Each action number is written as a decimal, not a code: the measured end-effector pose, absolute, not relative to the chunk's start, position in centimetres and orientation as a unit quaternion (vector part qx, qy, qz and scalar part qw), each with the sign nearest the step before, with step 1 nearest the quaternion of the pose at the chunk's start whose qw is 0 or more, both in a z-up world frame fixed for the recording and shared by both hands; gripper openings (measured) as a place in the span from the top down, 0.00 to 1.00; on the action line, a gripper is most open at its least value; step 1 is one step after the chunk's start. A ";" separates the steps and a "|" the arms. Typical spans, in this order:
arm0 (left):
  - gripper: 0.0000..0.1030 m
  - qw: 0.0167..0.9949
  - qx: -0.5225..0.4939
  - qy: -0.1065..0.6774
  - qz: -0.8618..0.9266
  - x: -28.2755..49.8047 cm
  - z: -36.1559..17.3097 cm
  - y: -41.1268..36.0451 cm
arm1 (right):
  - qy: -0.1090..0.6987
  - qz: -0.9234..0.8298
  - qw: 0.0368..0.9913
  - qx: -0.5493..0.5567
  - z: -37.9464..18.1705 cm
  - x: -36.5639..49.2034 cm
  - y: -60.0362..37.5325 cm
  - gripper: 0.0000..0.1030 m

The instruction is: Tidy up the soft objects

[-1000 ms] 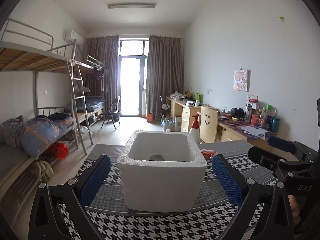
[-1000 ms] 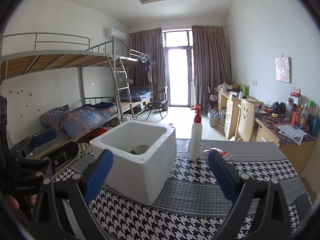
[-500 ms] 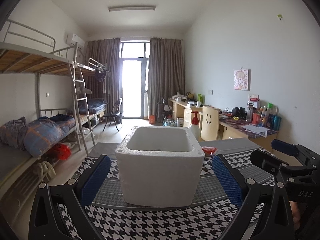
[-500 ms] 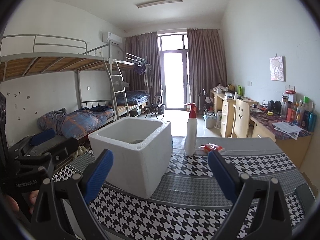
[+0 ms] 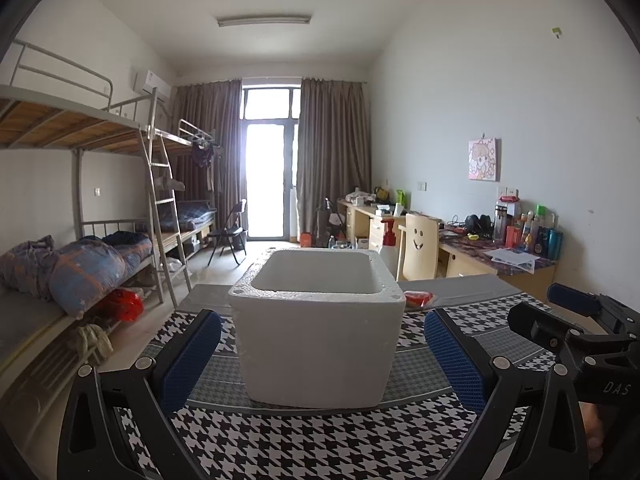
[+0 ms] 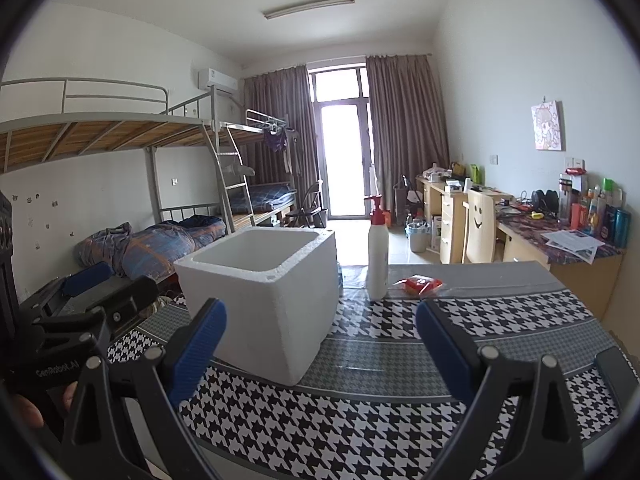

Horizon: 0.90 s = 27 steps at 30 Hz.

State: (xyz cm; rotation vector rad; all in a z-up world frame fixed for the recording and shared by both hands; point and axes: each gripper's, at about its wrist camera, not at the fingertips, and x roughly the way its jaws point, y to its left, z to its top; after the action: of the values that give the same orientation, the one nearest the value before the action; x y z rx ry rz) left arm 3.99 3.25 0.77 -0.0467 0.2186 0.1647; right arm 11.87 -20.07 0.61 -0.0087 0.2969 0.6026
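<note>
both grippers, left gripper (image 5: 322, 354) and right gripper (image 6: 320, 352), gape empty; foam box (image 5: 318, 332) interior hidden, perhaps holding something.

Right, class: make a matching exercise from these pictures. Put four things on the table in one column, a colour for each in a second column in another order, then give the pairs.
Things:
1. box
2. bottle cap
3. tong pads
4. cloth

Colours:
A. blue
B. black and white houndstooth
C. white
D. red

Pairs: 1-C, 2-D, 3-A, 4-B
</note>
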 end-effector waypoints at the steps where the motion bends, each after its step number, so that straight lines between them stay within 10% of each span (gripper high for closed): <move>1: 0.01 0.990 -0.025 0.110 0.082 4.0 0.8 3.3 | 0.145 0.295 0.944 -0.005 0.6 11.8 -20.1 0.05; 27: 0.01 0.989 -0.027 0.117 0.083 3.4 -0.2 3.7 | 0.130 0.298 0.946 -0.006 -0.2 10.5 -20.6 0.00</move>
State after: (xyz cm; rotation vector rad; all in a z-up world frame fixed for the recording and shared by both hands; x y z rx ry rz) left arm 3.40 3.74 -0.21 -0.0552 0.2347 0.1668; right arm 10.45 -20.55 -0.20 -0.0124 0.2651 0.6062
